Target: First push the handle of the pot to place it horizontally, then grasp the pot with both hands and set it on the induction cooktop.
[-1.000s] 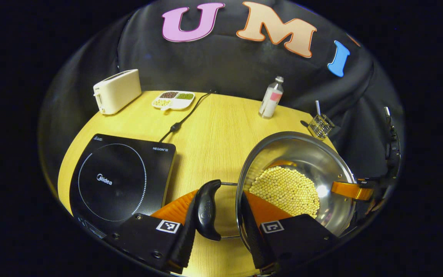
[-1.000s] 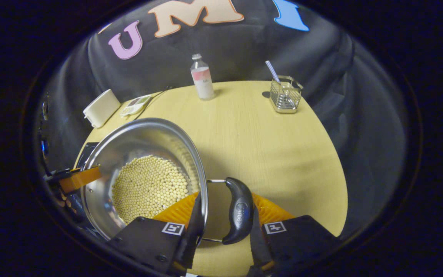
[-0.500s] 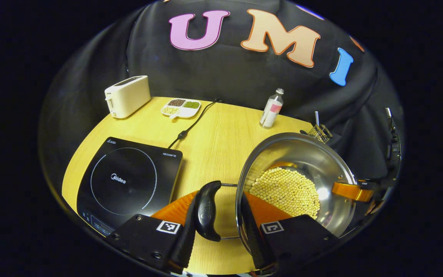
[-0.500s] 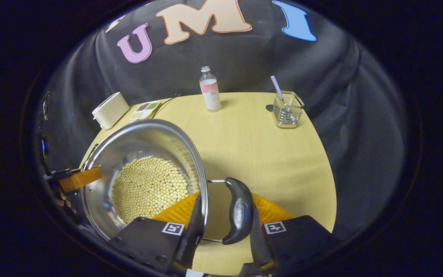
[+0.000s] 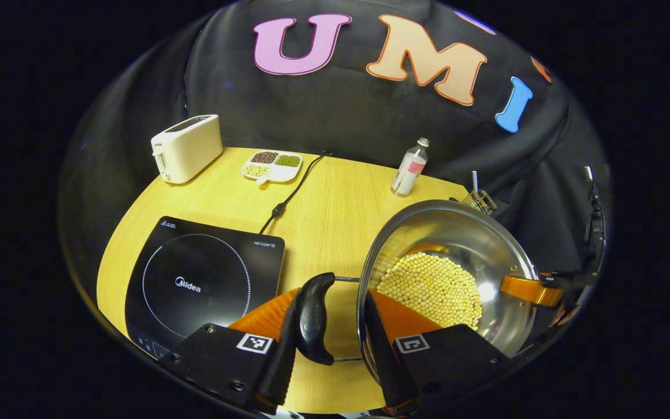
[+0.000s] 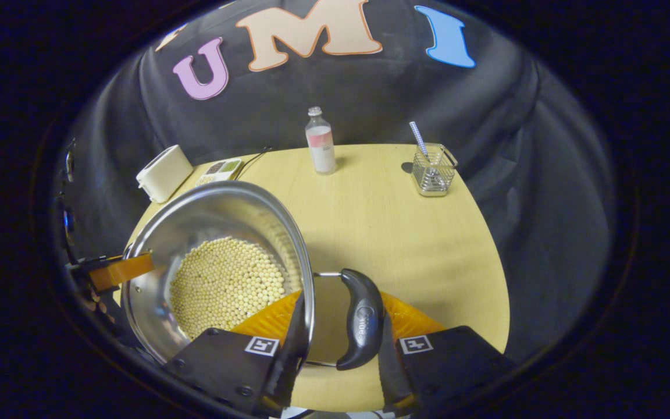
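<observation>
A steel pot [image 5: 486, 244] with pale round beans [image 5: 431, 288] in it hangs above the wooden table [image 5: 335, 203], carried by both grippers. My left gripper [image 5: 335, 317] is shut across the pot's left black handle [image 5: 313, 317] and rim: one finger is outside the handle, the other inside the pot wall. In the right gripper view the pot [image 6: 207, 215] is at lower left, and my right gripper [image 6: 339, 326] is shut in the same way over its right handle [image 6: 361, 320] and rim. The black induction cooktop [image 5: 201, 282] lies on the table, left of the pot.
A white toaster [image 5: 186, 147], a divided dish of grains [image 5: 271, 164] and the cooktop's cord [image 5: 294, 189] are at the back left. A small bottle [image 6: 320, 142] and a wire holder with a straw [image 6: 434, 171] stand at the back right.
Both grippers have risen with the pot held between them; the table and the things on it look smaller and farther. The grip on each handle is unchanged.
</observation>
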Tool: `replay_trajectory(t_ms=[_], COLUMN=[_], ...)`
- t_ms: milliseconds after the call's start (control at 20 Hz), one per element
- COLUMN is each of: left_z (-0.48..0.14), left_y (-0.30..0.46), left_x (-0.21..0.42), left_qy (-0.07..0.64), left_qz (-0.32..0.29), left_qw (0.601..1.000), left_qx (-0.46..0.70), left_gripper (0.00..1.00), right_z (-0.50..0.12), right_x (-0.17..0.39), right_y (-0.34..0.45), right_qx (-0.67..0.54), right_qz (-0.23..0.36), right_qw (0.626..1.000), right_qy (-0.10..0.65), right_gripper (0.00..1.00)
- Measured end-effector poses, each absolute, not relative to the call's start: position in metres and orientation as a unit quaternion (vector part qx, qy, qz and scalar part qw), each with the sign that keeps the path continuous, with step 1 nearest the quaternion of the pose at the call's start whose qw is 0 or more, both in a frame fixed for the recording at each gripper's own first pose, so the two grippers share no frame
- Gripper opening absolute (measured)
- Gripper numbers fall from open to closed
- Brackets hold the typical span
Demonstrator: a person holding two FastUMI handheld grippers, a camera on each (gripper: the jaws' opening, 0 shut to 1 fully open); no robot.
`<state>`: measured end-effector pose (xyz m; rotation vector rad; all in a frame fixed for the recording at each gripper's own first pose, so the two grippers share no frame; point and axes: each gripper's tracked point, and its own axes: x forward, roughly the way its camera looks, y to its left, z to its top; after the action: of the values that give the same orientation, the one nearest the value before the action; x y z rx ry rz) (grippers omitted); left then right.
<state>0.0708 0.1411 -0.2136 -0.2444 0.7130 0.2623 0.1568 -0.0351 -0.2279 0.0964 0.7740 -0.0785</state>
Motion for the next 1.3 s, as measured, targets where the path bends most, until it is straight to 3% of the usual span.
replay_trajectory(t_ms=[50,350,400,850,1300], left_z=[-0.213,-0.212,-0.213,-0.209,-0.215], left_y=[0.148,0.212,0.226,0.341,0.408], left_x=[0.069,0.041,0.035,-0.010,-0.031], left_qy=[0.349,0.353,0.355,0.358,0.360], left_qz=[0.125,0.124,0.125,0.150,0.166], left_qw=[0.921,0.920,0.918,0.914,0.910], left_qx=[-0.120,-0.120,-0.123,-0.116,-0.120], left_gripper=[0.64,0.64,0.62,0.62,0.64], right_z=[-0.228,-0.235,-0.237,-0.254,-0.263], right_x=[0.156,0.156,0.159,0.180,0.199], right_y=[-0.027,0.042,0.056,0.180,0.249], right_qx=[0.049,0.053,0.053,0.065,0.074], right_qz=[-0.041,-0.044,-0.043,-0.024,-0.022], right_qw=[0.924,0.922,0.922,0.918,0.913], right_qy=[0.377,0.381,0.381,0.392,0.400], right_gripper=[0.55,0.60,0.55,0.55,0.55])
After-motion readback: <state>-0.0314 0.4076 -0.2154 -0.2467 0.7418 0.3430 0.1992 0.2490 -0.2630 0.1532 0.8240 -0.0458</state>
